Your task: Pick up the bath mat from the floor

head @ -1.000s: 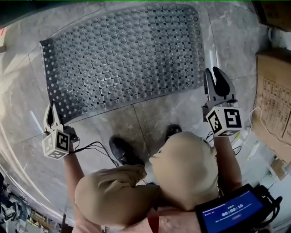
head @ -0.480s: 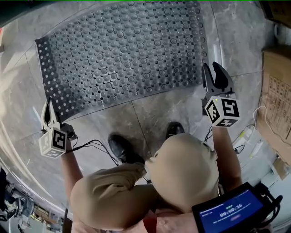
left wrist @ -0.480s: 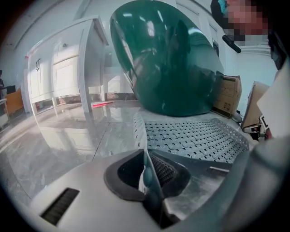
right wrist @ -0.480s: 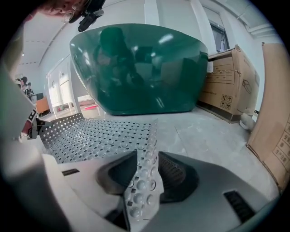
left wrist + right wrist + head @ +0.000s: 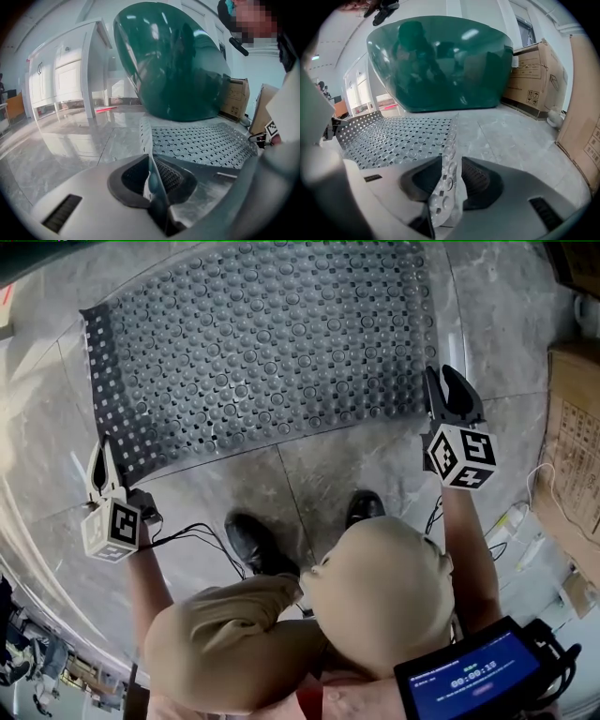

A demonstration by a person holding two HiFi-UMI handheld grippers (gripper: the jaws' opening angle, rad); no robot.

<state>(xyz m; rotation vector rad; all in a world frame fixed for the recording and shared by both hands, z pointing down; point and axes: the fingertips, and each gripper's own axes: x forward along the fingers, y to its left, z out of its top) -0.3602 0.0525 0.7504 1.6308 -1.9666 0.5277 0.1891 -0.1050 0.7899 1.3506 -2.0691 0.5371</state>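
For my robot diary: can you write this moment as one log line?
left claw: shut on mat corner | right claw: just been opening, mat edge between, not gripped | mat: mostly on floor

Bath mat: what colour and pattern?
The bath mat is grey, with round bumps and small holes; clearest in the head view.

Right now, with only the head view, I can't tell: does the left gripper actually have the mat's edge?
Observer: Yes. The left gripper is shut on the bath mat, on its thin edge.
Operator: And the right one?
Observer: On the right gripper the jaws have just been opening. The mat's corner stands between its pads, not clamped.
Operator: What's beyond the mat?
Observer: A large green tub stands just past its far end.
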